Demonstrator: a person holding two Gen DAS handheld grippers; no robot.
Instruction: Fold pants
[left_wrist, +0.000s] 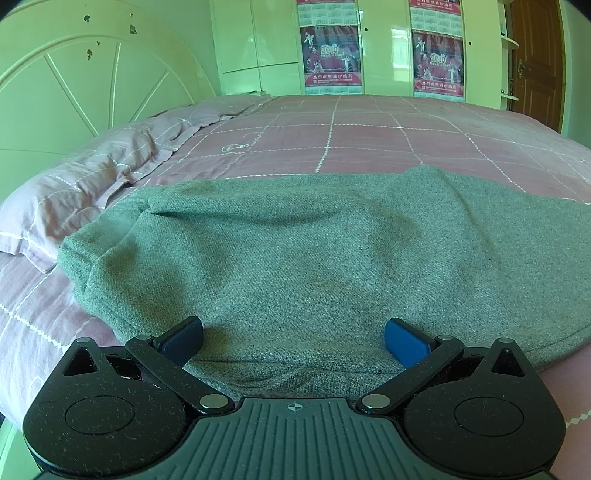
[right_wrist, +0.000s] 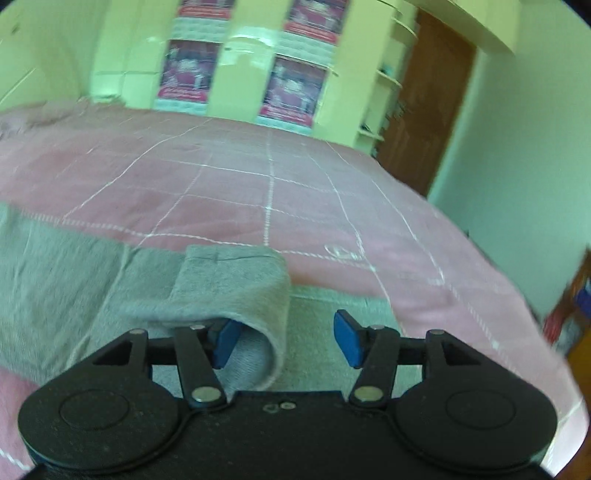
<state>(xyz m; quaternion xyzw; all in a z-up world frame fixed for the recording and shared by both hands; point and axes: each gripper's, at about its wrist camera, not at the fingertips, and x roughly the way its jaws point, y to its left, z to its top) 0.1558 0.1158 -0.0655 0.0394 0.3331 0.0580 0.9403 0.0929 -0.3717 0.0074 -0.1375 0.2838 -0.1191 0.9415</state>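
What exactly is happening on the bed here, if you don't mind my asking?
A person with a handheld claw in each hand is folding grey pants spread on a pink checked bedspread. The left claw is open, low over the near edge of the cloth, gripping nothing. The right claw is open too, beside a curled-over end of the pants that drapes by its left finger. A pillow lies by the headboard.

Right hand-held gripper (right_wrist: 286, 338) spread wide, low over grey pants (right_wrist: 55, 273). Curled-over pant fold (right_wrist: 240, 280) drapes over left finger pad (right_wrist: 225, 341). Pink checked bed (right_wrist: 221, 184) beneath. Brown door (right_wrist: 424, 122) behind.
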